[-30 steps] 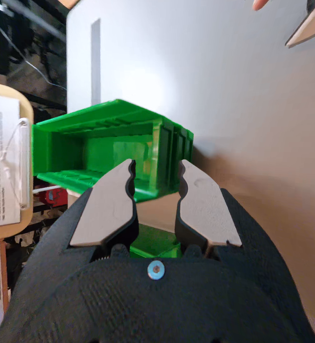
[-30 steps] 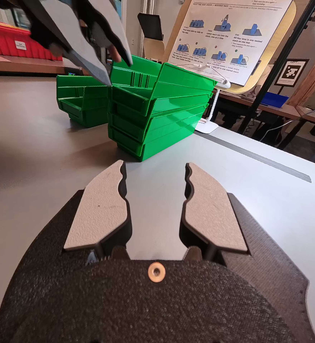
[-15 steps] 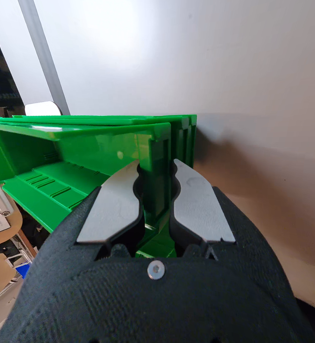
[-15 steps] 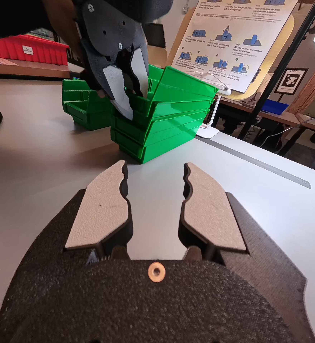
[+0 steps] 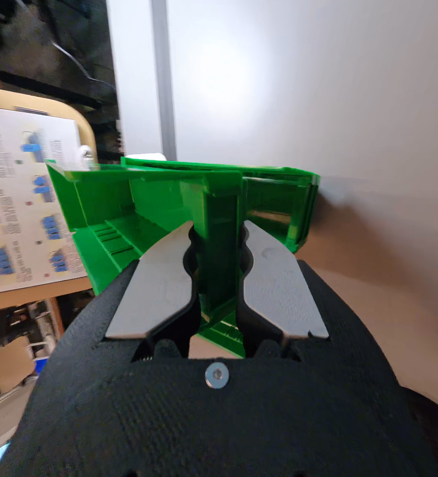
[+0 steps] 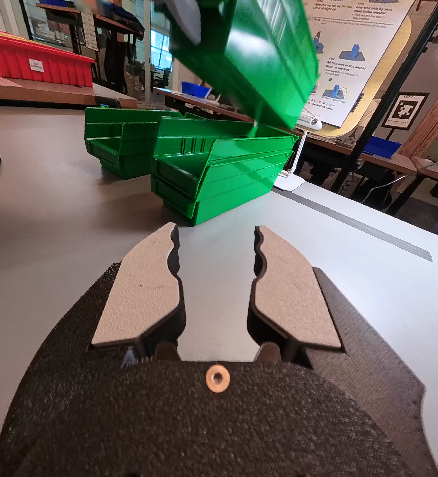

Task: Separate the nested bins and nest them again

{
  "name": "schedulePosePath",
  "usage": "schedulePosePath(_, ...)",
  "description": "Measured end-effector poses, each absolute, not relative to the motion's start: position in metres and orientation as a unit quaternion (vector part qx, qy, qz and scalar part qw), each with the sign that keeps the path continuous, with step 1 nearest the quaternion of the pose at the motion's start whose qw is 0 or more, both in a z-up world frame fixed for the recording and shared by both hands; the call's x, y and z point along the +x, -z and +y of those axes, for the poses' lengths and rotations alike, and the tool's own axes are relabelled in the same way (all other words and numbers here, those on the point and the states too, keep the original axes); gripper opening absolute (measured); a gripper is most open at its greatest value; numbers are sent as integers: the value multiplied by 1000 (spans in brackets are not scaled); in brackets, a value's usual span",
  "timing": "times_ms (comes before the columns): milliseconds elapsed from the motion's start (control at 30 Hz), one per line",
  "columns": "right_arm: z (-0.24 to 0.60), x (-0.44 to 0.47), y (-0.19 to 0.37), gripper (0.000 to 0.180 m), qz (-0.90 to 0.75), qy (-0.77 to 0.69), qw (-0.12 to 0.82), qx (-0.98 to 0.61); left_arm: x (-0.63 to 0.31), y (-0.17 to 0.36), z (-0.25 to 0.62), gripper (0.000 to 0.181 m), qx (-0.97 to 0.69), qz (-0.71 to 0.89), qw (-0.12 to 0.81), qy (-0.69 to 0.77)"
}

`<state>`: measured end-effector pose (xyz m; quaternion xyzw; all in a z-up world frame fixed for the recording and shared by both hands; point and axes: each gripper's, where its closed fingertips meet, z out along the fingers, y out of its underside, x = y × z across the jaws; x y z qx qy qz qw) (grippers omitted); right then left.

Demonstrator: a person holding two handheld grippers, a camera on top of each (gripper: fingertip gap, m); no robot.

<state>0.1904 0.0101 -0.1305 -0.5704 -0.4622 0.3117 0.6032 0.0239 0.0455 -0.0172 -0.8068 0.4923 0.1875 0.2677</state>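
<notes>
My left gripper (image 5: 216, 232) is shut on the end wall of a green bin (image 5: 161, 206) and holds it lifted and tilted. In the right wrist view that lifted bin (image 6: 251, 51) hangs above a nested stack of green bins (image 6: 220, 170) on the grey table (image 6: 58, 211). In the left wrist view the stack (image 5: 290, 206) shows just behind the held bin. One more green bin (image 6: 117, 144) sits alone to the left of the stack. My right gripper (image 6: 216, 229) is open and empty, low over the table in front of the stack.
A lamp base (image 6: 290, 182) stands right of the stack. An instruction board (image 6: 354, 51) leans behind it. A red crate (image 6: 32, 64) sits on a far bench at the left. A grey strip (image 6: 354, 222) crosses the table at the right.
My left gripper came down on the top bin's end wall, shut on it and lifted it up off the stack, tilted. My right gripper stayed open in place.
</notes>
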Motion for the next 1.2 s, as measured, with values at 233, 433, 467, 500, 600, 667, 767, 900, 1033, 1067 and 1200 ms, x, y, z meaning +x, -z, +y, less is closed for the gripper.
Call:
schedulePosePath(233, 11, 190, 131, 55, -462, -309, 603, -572, -13, -28, 34, 31, -798, 459, 298, -252)
schedulePosePath(433, 11, 189, 133, 54, -467, -302, 601, -573, -53, 41, 18, 31, -818, 450, 246, -260)
schedulePosePath(467, 11, 189, 134, 54, -468, -301, 601, -574, -57, 56, 15, 31, -819, 452, 239, -258)
schedulePosePath(500, 11, 189, 134, 54, -468, -301, 600, -575, -59, 70, 12, 31, -820, 455, 234, -256)
schedulePosePath(600, 12, 188, 135, 54, -467, -301, 598, -578, -62, 105, 7, 31, -821, 464, 222, -247)
schedulePosePath(667, 12, 188, 135, 54, -466, -301, 597, -579, -61, 120, 5, 31, -816, 474, 218, -248)
schedulePosePath(767, 13, 189, 135, 54, -466, -300, 598, -580, -56, 137, 3, 31, -817, 479, 216, -238)
schedulePosePath(900, 13, 189, 134, 53, -464, -300, 600, -578, -47, 153, 4, 31, -815, 486, 222, -225)
schedulePosePath(1033, 13, 189, 134, 53, -464, -300, 599, -579, -42, 165, 10, 31, -806, 492, 227, -239)
schedulePosePath(1067, 13, 189, 134, 53, -464, -300, 600, -579, -42, 167, 12, 31, -804, 493, 227, -243)
schedulePosePath(1200, 13, 190, 133, 52, -460, -301, 602, -579, -41, 176, 17, 31, -801, 492, 226, -256)
